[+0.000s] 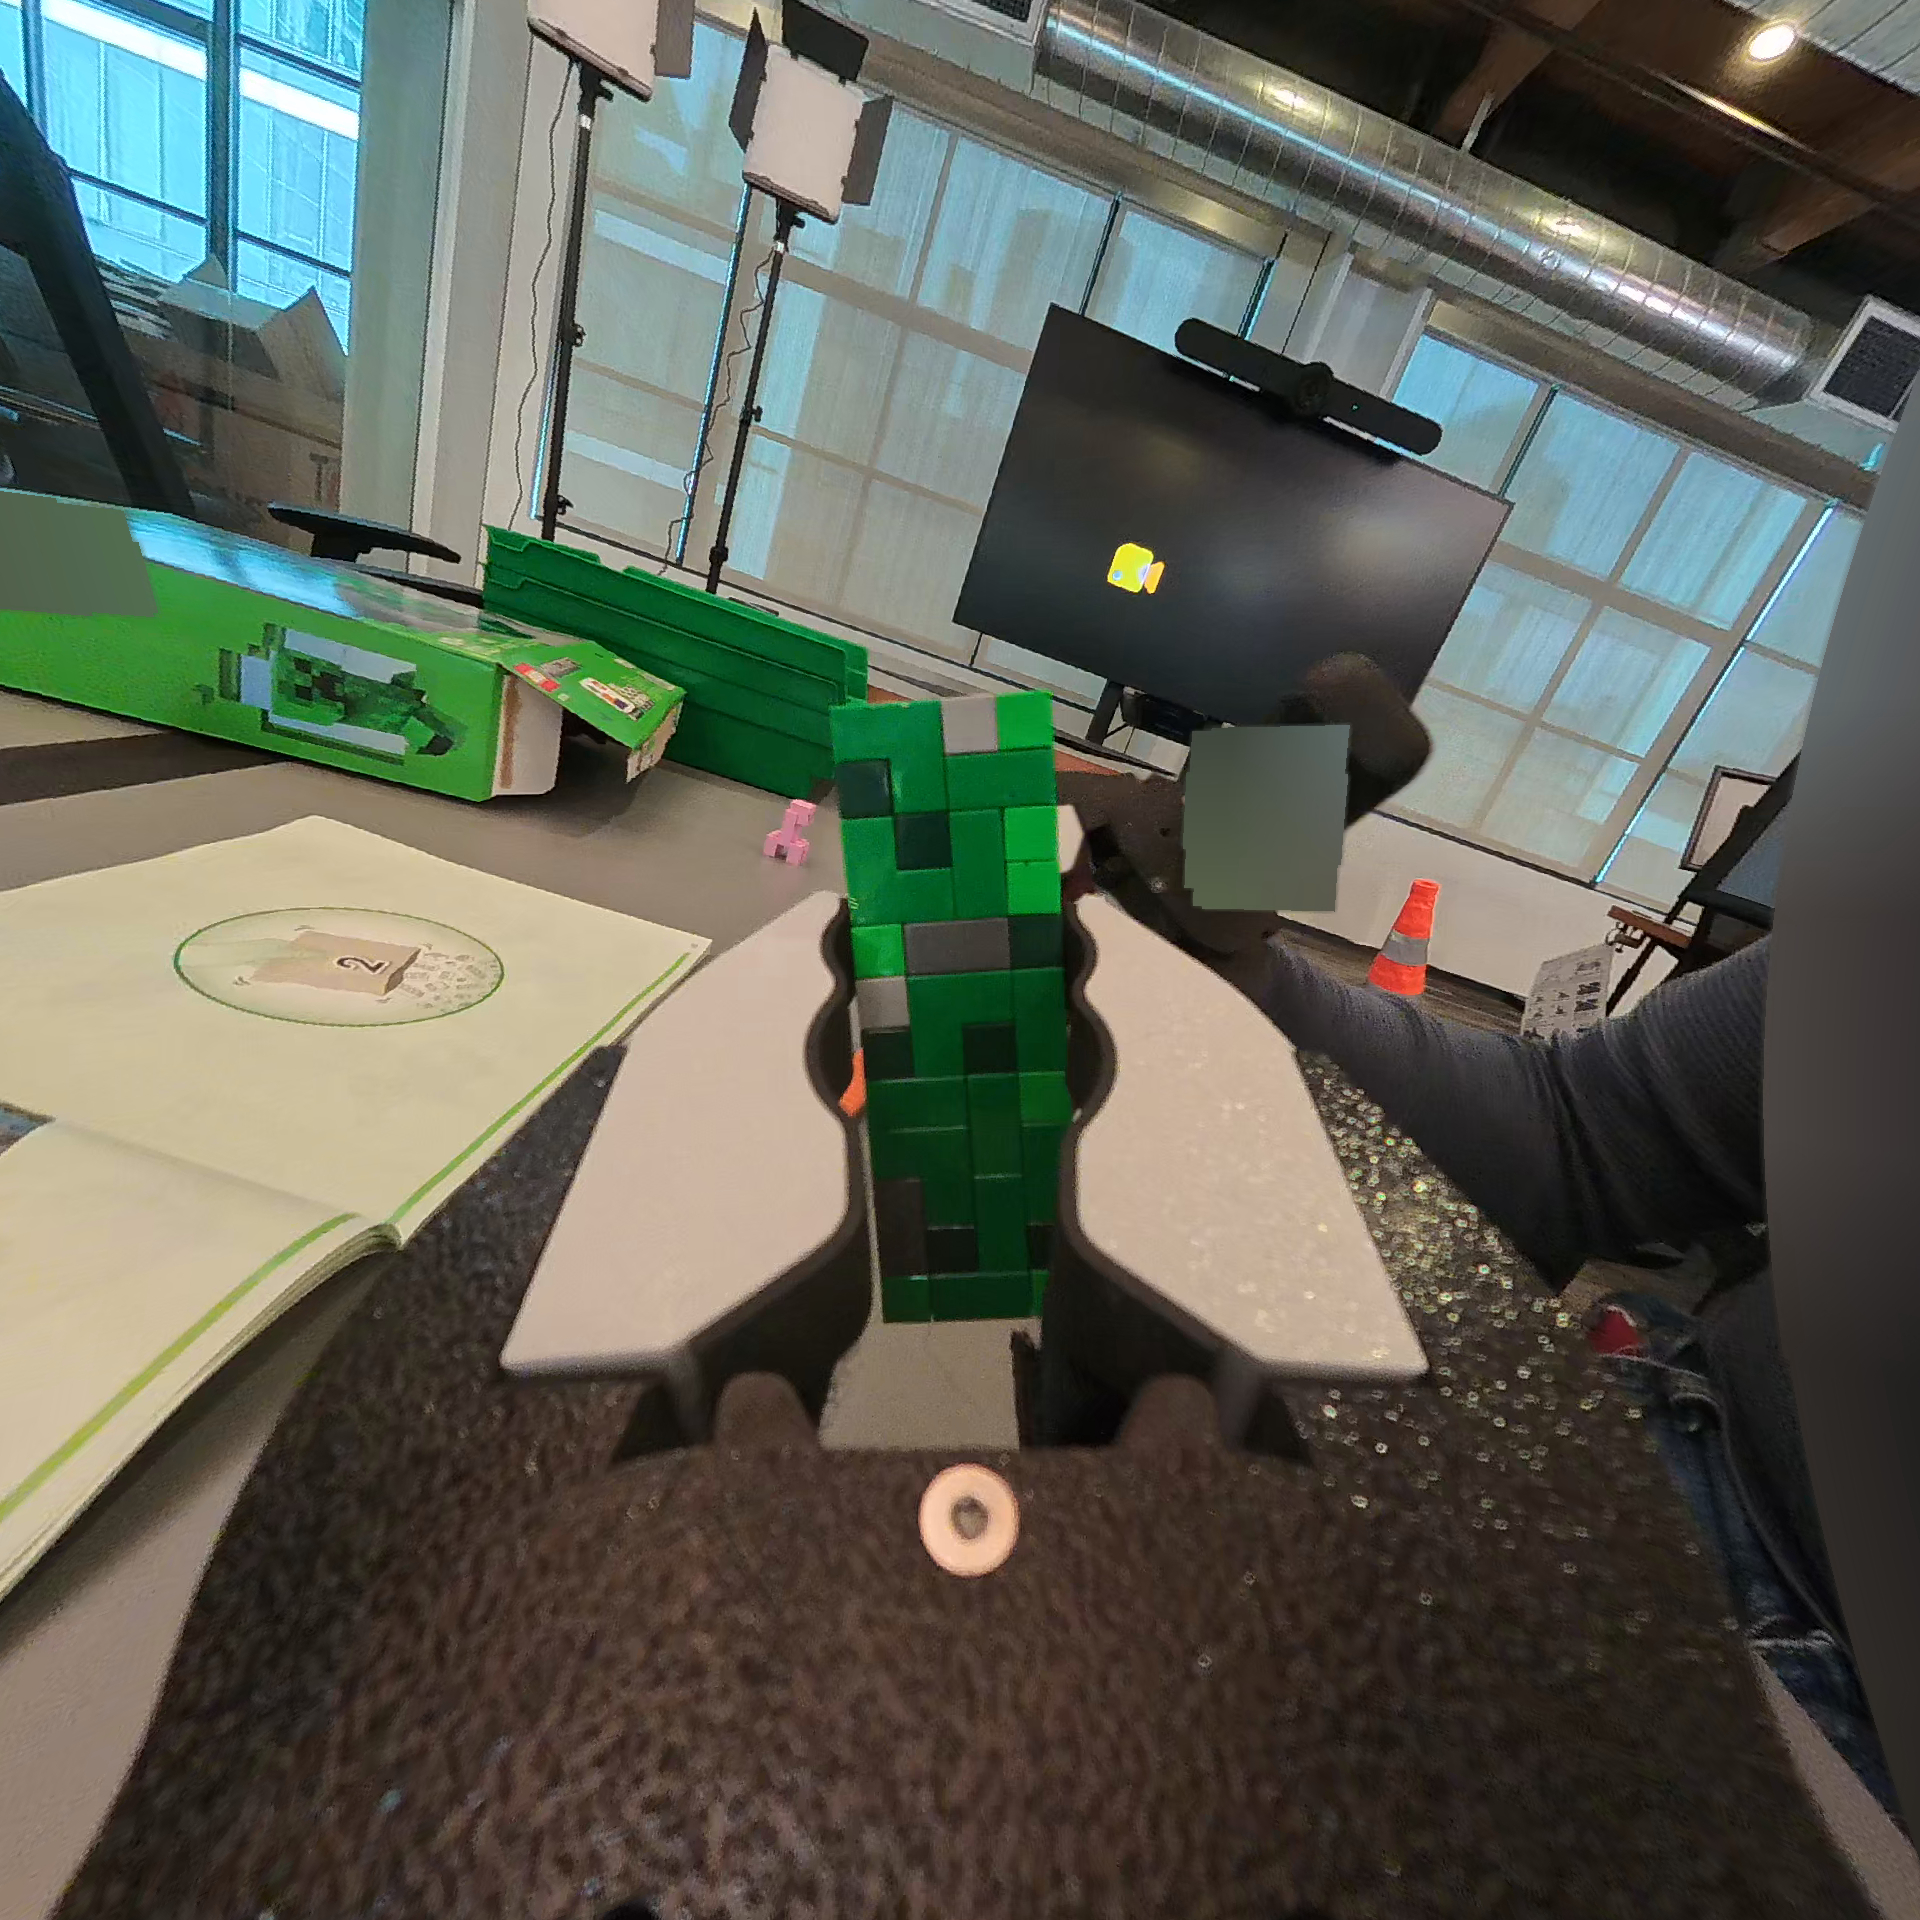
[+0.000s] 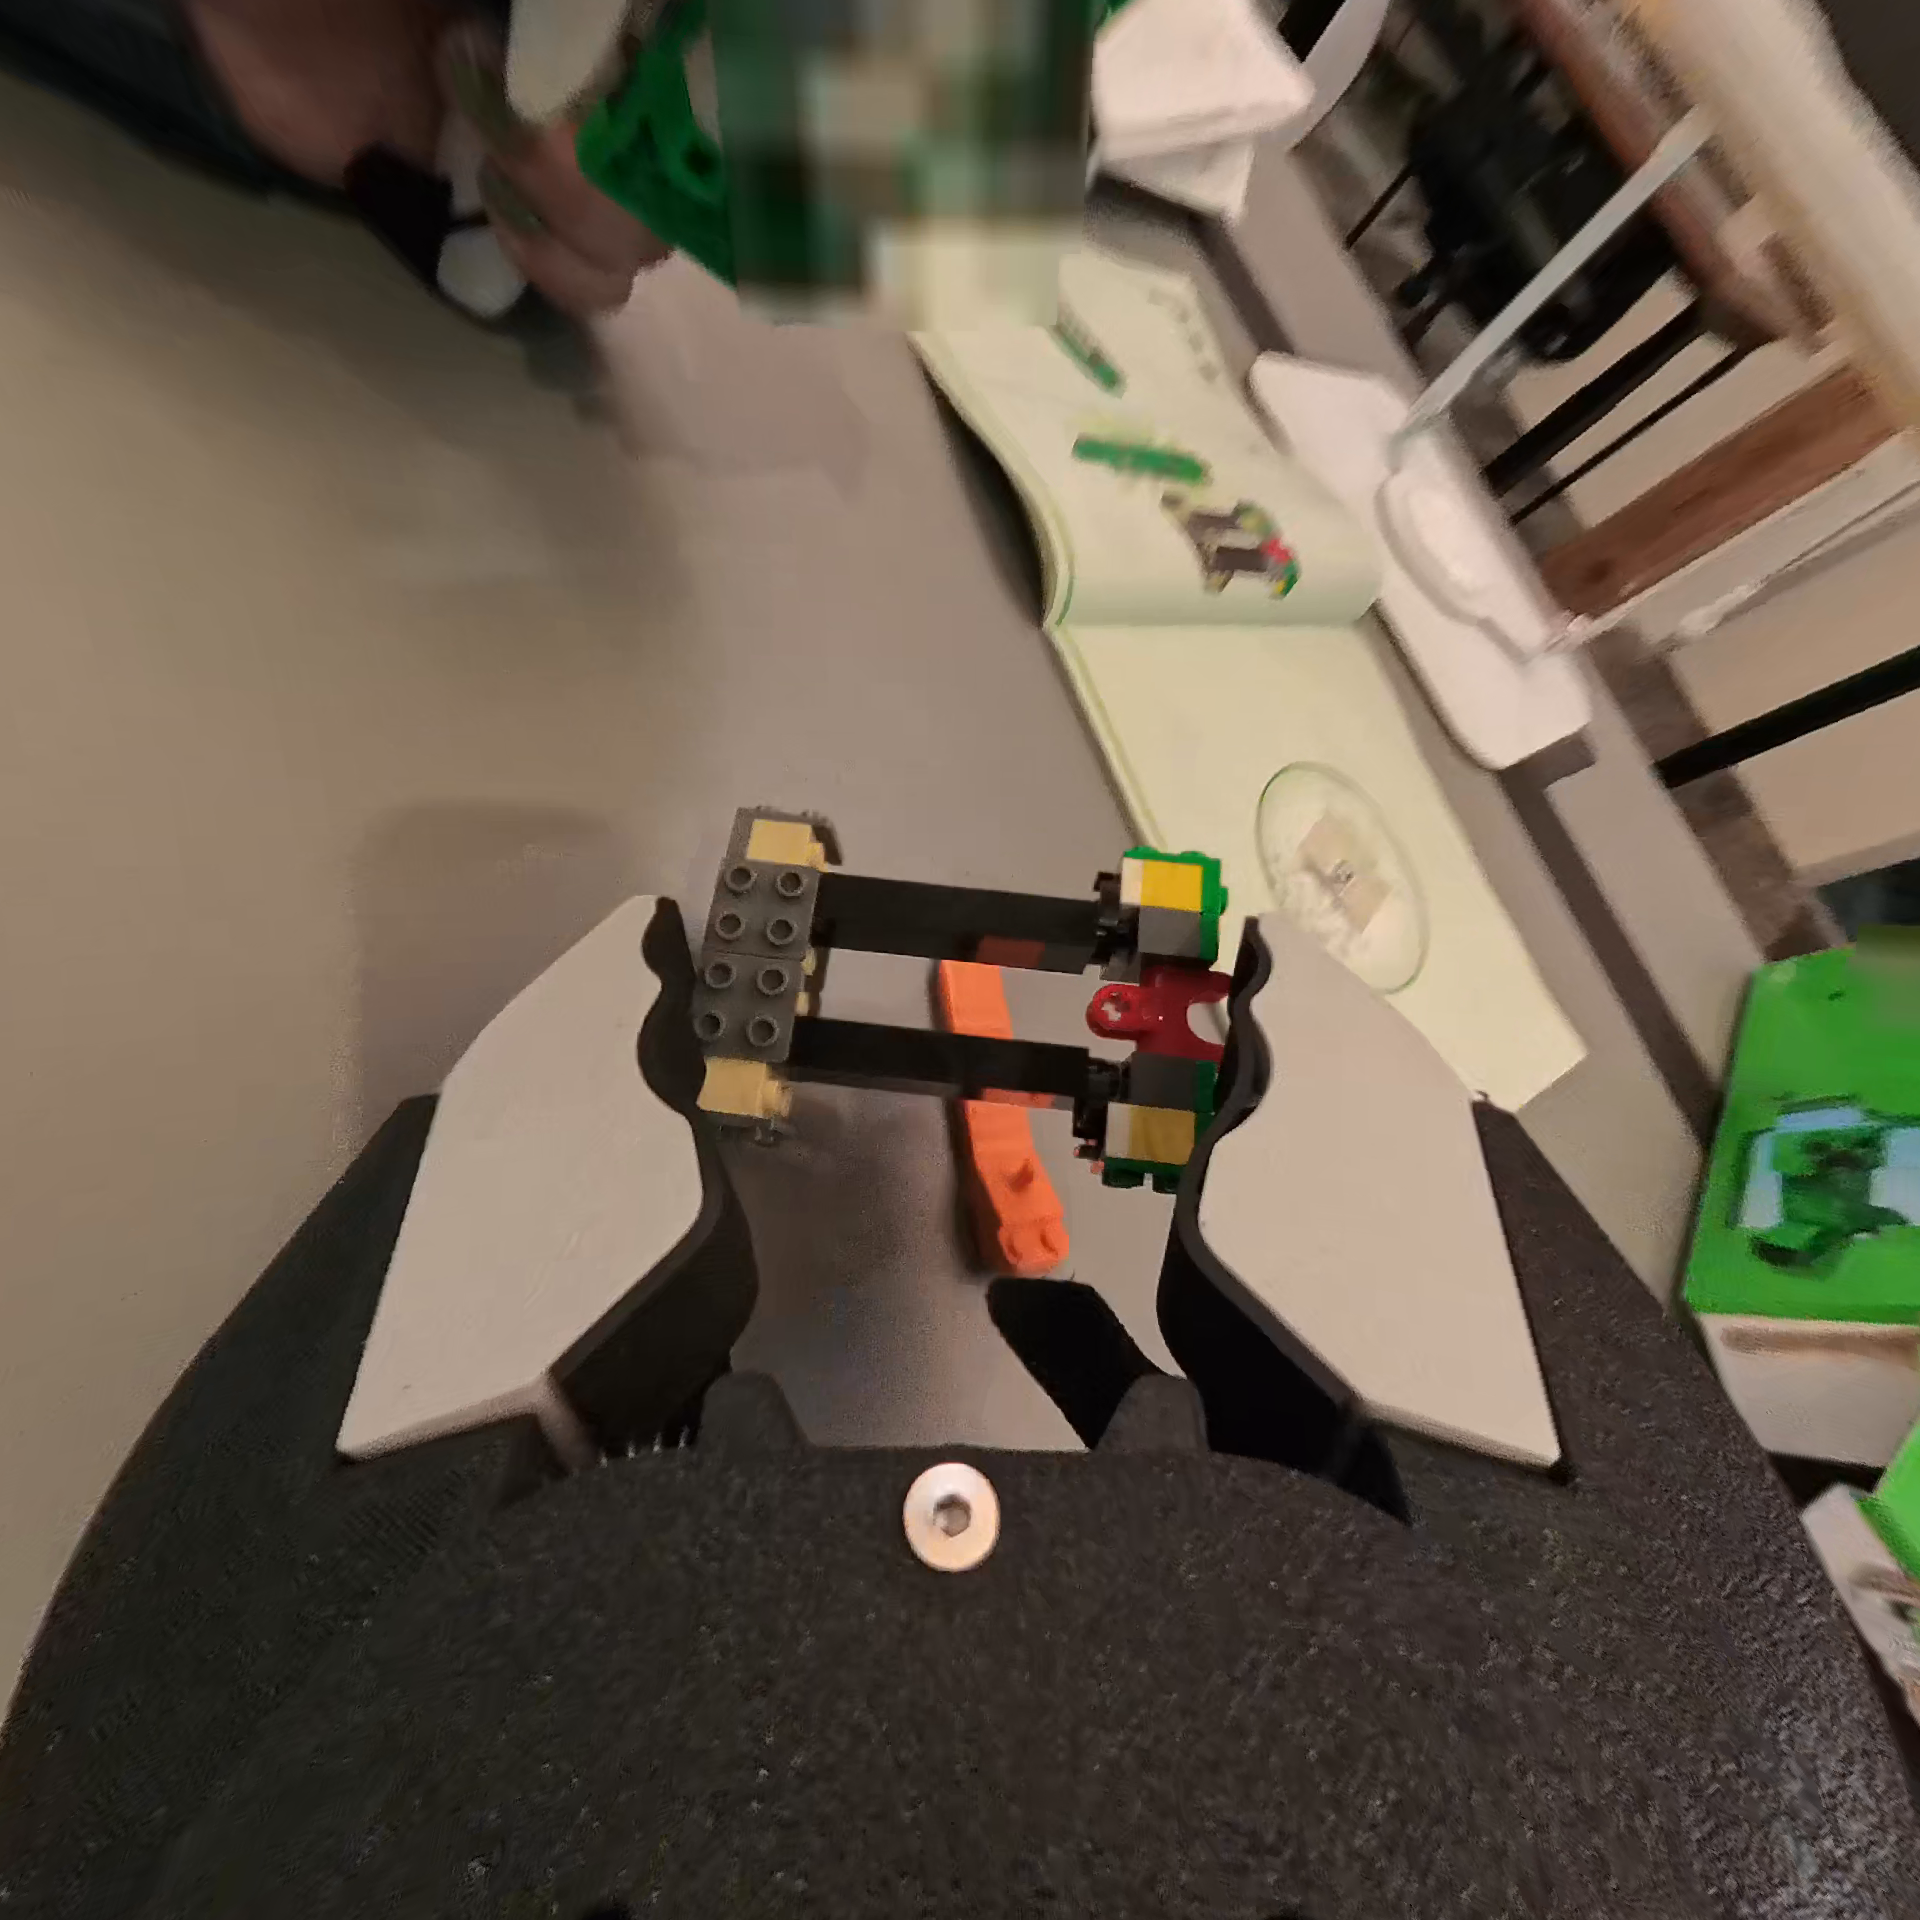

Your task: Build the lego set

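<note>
My left gripper (image 1: pixel 956 997) is shut on a tall green brick column (image 1: pixel 956 997) with dark green and grey tiles, held upright above the table. My right gripper (image 2: pixel 951 997) is shut on a frame assembly (image 2: pixel 935 987): two black beams joining a dark grey studded block with tan bricks at the left to green, yellow and grey bricks and a red connector at the right. An orange brick separator (image 2: pixel 1003 1184) lies on the table below the frame. The right gripper also shows behind the column in the left wrist view (image 1: pixel 1132 852), partly hidden. The green column shows blurred in the right wrist view (image 2: pixel 665 145).
An open instruction booklet (image 1: pixel 260 1039) lies on the grey table (image 1: pixel 675 831); it also shows in the right wrist view (image 2: pixel 1247 675). The green set box (image 1: pixel 312 686), green trays (image 1: pixel 707 644) and a small pink piece (image 1: pixel 792 833) sit farther back. A person's sleeve (image 1: pixel 1507 1101) is at right. There is about 11 cm between the tips of the two grippers. To the orange brick separator (image 2: pixel 1003 1184): right tips about 6 cm, left tips about 15 cm.
</note>
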{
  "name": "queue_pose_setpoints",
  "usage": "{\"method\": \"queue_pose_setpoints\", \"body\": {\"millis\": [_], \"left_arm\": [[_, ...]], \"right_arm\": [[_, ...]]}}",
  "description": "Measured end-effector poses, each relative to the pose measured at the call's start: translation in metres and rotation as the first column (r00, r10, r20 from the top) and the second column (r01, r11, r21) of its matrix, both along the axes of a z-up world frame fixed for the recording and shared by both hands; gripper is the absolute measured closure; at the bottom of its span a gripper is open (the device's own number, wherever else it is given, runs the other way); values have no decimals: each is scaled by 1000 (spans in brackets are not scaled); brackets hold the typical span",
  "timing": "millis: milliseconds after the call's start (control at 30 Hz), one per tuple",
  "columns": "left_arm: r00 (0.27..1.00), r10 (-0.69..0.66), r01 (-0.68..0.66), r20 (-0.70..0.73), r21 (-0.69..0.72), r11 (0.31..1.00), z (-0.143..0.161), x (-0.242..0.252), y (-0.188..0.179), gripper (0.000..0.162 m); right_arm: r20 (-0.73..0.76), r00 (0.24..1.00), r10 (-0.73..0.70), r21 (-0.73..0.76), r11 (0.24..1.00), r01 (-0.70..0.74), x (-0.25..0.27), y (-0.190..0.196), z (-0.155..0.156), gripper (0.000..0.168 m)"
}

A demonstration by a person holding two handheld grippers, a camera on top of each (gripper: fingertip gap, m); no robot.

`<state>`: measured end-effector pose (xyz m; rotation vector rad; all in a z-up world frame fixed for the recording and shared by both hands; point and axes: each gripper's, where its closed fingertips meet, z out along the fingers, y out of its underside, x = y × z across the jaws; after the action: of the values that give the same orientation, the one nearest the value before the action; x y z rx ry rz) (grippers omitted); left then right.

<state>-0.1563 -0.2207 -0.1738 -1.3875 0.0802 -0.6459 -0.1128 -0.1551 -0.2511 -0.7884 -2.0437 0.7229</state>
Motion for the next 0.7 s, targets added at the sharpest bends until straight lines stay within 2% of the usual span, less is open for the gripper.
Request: {"method": "queue_pose_setpoints", "body": {"millis": [267, 533, 700], "left_arm": [[1000, -14, 14, -3, -15, 1000, -2, 2, 1, 125], [1000, -23, 23, -3, -24, 999, -3, 3, 2, 125], [1000, -25, 26, 3, -24, 999, -2, 2, 2, 125]], "right_arm": [[275, 960, 51, -96, 995, -26, 14, 24, -26, 76], [363, 925, 115, -78, 993, -93, 16, 22, -32, 75], [362, 925, 119, -154, 986, -67, 16, 20, -27, 74]]}}
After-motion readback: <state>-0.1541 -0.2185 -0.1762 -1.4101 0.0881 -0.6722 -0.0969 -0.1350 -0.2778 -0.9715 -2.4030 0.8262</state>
